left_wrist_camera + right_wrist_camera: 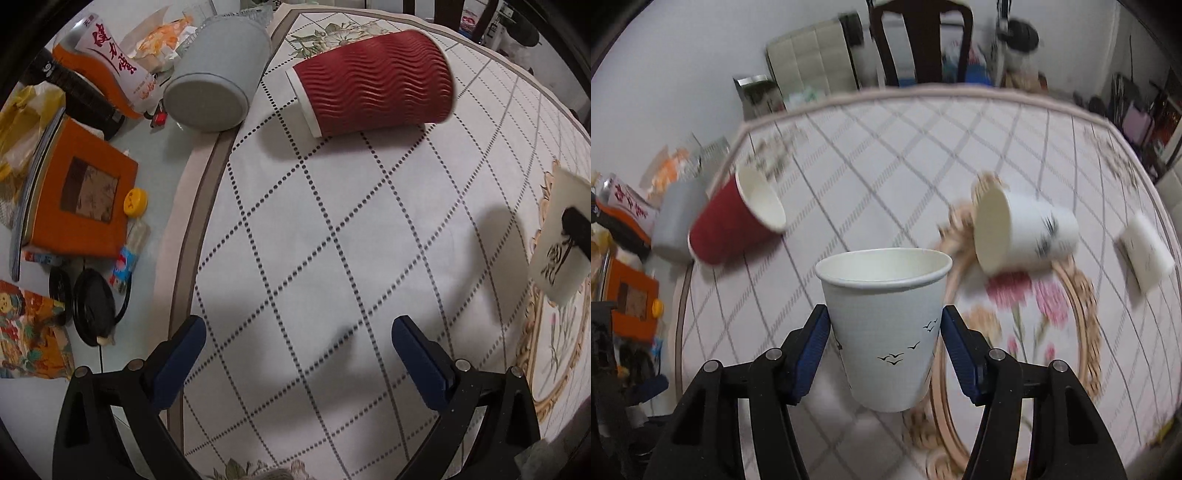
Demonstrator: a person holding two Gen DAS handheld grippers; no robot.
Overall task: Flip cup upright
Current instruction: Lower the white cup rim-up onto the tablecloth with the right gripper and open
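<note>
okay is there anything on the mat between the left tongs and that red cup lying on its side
Nothing visible. The left tongs are open over bare checked mat, and the red cup lies on its side straight ahead. The grey canister sits off to the cup's left, outside the direct line.

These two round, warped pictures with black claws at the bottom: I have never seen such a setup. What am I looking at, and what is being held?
A person holds a handheld two-finger gripper in each hand; a fisheye camera on each looks along its fingers. In the left wrist view, the left gripper is open and empty above the patterned tablecloth, with a red ripple cup lying on its side ahead. In the right wrist view, the right gripper grips a white bird-print cup, mouth up. Beyond it, a second white cup also lies on its side. Boxes and packets crowd the table's left side.
</note>
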